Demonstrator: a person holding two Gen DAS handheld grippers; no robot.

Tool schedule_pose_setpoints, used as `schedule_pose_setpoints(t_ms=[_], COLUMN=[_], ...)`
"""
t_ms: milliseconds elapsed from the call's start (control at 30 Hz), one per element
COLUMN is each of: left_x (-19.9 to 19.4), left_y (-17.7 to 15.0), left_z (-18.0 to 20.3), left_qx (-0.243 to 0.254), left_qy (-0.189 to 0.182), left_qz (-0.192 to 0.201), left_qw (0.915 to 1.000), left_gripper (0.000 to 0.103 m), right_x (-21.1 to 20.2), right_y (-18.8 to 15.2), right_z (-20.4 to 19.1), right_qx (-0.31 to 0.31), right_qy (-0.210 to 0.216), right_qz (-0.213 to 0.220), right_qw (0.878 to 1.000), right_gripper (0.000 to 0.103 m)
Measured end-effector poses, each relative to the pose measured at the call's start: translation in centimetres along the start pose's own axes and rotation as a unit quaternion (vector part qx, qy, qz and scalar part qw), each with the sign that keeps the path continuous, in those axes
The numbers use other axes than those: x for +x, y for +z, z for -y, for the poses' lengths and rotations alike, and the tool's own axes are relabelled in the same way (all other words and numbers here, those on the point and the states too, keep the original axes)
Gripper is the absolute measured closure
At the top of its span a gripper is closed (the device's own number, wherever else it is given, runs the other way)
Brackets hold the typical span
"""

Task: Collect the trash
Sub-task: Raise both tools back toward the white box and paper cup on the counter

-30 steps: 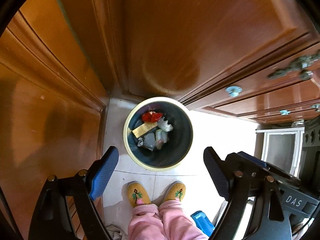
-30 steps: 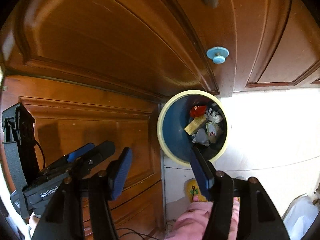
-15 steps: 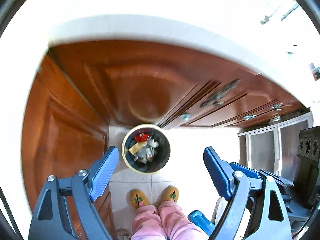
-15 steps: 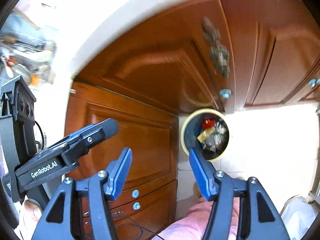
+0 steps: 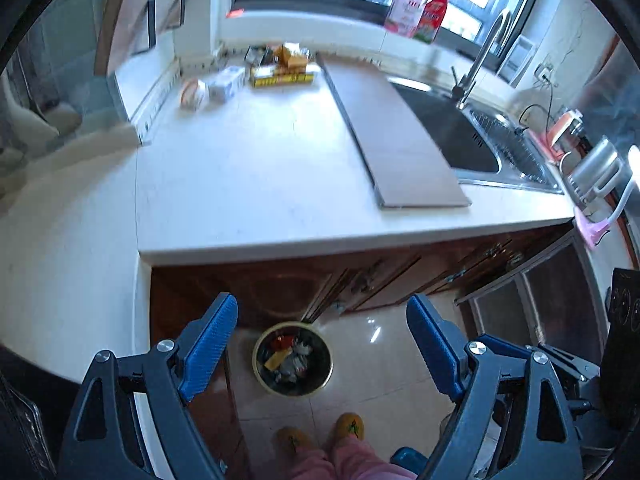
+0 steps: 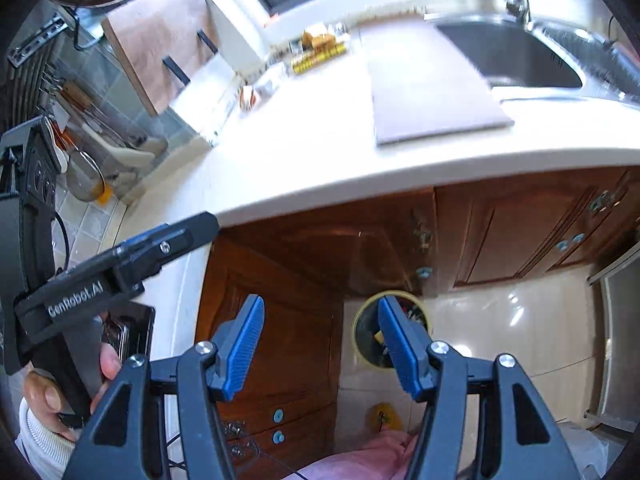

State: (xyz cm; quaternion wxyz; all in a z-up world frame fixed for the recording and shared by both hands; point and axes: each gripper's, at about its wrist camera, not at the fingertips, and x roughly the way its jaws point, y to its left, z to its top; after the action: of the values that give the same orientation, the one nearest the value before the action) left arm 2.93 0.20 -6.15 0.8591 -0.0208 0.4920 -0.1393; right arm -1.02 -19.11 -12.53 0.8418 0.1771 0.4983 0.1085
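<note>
A round bin (image 5: 293, 359) with a pale yellow rim stands on the floor against the wooden cabinets, holding several pieces of trash. It also shows in the right wrist view (image 6: 366, 332), partly behind a finger. My left gripper (image 5: 322, 330) is open and empty, high above the bin. My right gripper (image 6: 320, 326) is open and empty. Small packages and boxes (image 5: 280, 68) lie at the far back of the white counter (image 5: 248, 176), also in the right wrist view (image 6: 318, 54). The left gripper's body (image 6: 112, 272) shows at the left.
A flat board (image 5: 394, 136) lies on the counter beside a steel sink (image 5: 480, 140) with a tap. Wooden cabinet doors (image 6: 500, 232) run below the counter. My slippered feet (image 5: 348, 426) stand by the bin. A stove area with utensils (image 6: 84, 152) is left.
Both grippers have risen from close above the bin to well above counter height. The countertop, sink and window have come into view. Both stay open and empty.
</note>
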Motion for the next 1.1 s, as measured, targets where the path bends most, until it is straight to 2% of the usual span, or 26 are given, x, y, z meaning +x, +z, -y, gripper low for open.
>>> schedule_pose_setpoints(t_ms=[233, 467, 633, 867, 1000, 1100], left_x=[-4.5, -6.3, -6.6, -4.0, -0.5, 2.6], left_y=[3.1, 4.5, 6.0, 9.3, 12.2, 14.5], left_z=[0.9, 1.9, 1.0, -1.3, -2.6, -3.4], left_qx=[0.024, 0.059, 0.060, 0.037, 0.020, -0.002], left_qy=[-0.016, -0.016, -0.003, 0.042, 0.091, 0.106], left_qz=[0.046, 0.077, 0.099, 0.102, 0.098, 0.084], left_qw=[0.9985, 0.9951, 0.9933, 0.9932, 0.9909, 0.9909], left_gripper=[0.018, 0.018, 0.018, 0.018, 0.018, 0.018], right_x=[-3.7, -5.8, -5.8, -2.6, 0.4, 3.1], right_y=[2.4, 5.7, 8.3, 13.5, 17.5, 21.1], right_z=[-2.3, -3.5, -3.9, -4.2, -4.2, -3.8], right_qx=[-0.013, -0.006, -0.013, -0.030, -0.050, -0.068], right_qy=[-0.032, -0.067, -0.065, -0.046, -0.027, -0.009], right_qz=[0.048, 0.096, 0.109, 0.099, 0.083, 0.059], right_qw=[0.998, 0.993, 0.992, 0.994, 0.995, 0.996], right_gripper=[0.043, 0.043, 0.043, 0.043, 0.043, 0.043])
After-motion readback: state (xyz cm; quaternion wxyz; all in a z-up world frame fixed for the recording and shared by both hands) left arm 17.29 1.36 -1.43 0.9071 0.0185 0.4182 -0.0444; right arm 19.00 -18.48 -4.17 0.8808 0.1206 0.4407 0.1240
